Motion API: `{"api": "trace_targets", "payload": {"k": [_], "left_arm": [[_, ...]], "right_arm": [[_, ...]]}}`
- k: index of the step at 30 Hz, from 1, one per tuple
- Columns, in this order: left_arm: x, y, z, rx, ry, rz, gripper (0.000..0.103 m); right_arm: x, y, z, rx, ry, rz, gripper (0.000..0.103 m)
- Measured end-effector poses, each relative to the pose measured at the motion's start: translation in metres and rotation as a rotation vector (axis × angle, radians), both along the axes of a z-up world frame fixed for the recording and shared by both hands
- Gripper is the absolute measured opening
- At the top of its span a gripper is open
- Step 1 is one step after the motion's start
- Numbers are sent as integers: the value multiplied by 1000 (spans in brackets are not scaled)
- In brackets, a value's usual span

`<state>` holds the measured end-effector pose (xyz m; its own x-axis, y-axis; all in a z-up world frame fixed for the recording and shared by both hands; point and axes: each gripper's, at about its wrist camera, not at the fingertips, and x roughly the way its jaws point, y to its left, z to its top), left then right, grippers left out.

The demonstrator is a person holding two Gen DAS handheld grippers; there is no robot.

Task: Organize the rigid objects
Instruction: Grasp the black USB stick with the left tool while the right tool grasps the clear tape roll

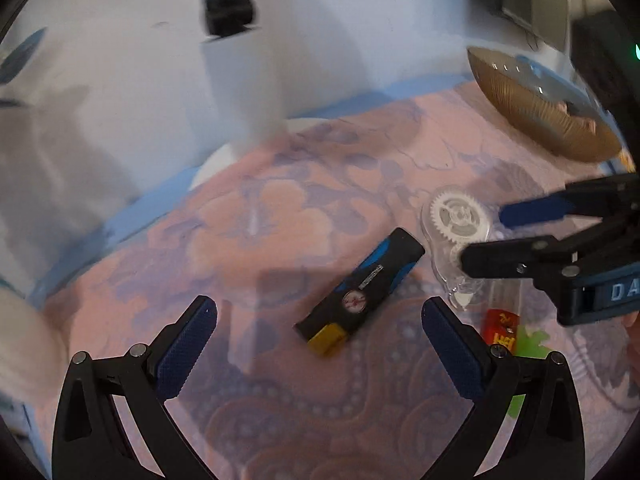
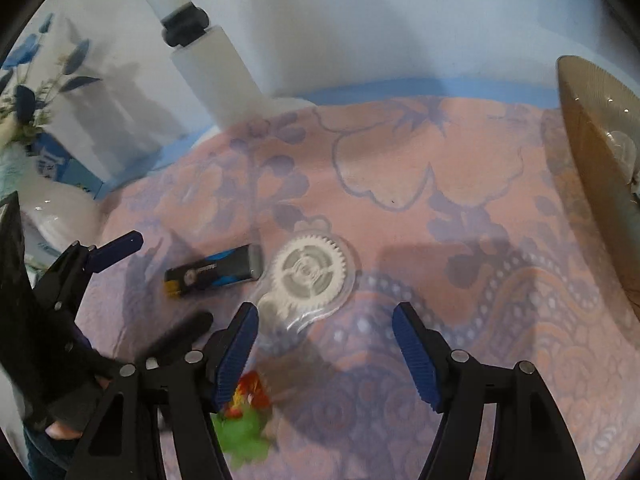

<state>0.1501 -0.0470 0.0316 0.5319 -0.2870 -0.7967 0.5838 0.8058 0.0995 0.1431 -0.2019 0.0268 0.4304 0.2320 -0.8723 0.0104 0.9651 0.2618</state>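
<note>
The left hand-held gripper [image 1: 320, 320] hangs with its jaws spread wide and empty, blue ribbed pads [image 1: 185, 346] facing in over a bare stretch of the cloth [image 1: 280, 216]. Just ahead between them lies the lighter [image 1: 359, 290]: a black bar with blue flashes, a round emblem and a yellow end, set at a slant. Open cloth runs to its left and beyond.

The right hand-held gripper [image 2: 325, 354] is partly spread with nothing between its pads, pointing down near the tape dispenser [image 2: 308, 276] (a clear plastic shell over white toothed wheels), which sits just right of the lighter. In the left view the lower finger of the right gripper overlaps the dispenser; whether they touch I cannot tell. Nearer, half under the fingers, sits a small red and green item [image 2: 244, 420], blurred.

The surface wears a pink quilted cloth with bluish flower outlines. A ribbed bronze-toned bowl [image 2: 588, 140] stands at the far right edge. At the back a blue strip [image 2: 420, 90] borders the wall, and a white post [image 2: 208, 64] rises there.
</note>
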Motion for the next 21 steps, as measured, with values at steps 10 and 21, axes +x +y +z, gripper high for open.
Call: {"api": "trace_targets", "payload": {"k": [10,21], "left_arm": [[-8,0,0,-78,65,-32,41],[-2,-1,-1,-155,123,49,62]], "right_arm": [[10,30,-4,-136,-75,61,71],[9,17,12,-150,-129,218,48]]}}
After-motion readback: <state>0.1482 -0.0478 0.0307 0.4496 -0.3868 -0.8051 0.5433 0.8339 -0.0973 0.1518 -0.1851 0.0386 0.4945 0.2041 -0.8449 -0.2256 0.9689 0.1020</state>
